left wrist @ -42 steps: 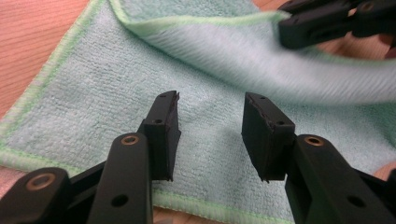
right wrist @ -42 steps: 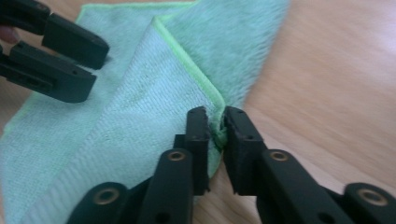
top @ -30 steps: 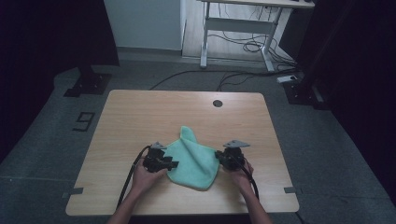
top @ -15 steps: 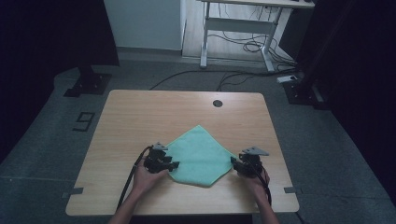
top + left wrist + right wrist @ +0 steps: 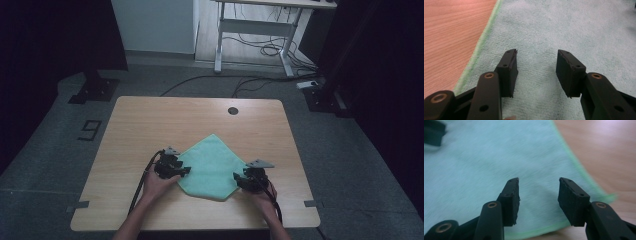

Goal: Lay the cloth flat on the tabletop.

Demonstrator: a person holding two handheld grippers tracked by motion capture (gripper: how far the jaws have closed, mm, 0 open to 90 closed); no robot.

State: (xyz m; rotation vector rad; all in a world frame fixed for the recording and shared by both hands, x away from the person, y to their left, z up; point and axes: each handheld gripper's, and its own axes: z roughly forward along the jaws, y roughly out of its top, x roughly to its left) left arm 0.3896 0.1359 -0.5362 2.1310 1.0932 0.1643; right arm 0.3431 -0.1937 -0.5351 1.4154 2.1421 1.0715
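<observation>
The green cloth (image 5: 210,167) lies flat on the worktop (image 5: 150,120). Left tongs (image 5: 181,170) stand released over its left corner. Right tongs (image 5: 239,179) (jaws just opening) grip nothing at its right corner.

The high view is dim and slightly soft, with near-black areas at the left and right edges of the room; the brightest patch is the pale wall and floor at the top. The wooden table (image 5: 150,125) is evenly lit and free of glare. The left gripper view is bright and sharp on the towel (image 5: 574,30). The right gripper view is smeared by motion blur, its table washed pale at the upper right.
</observation>
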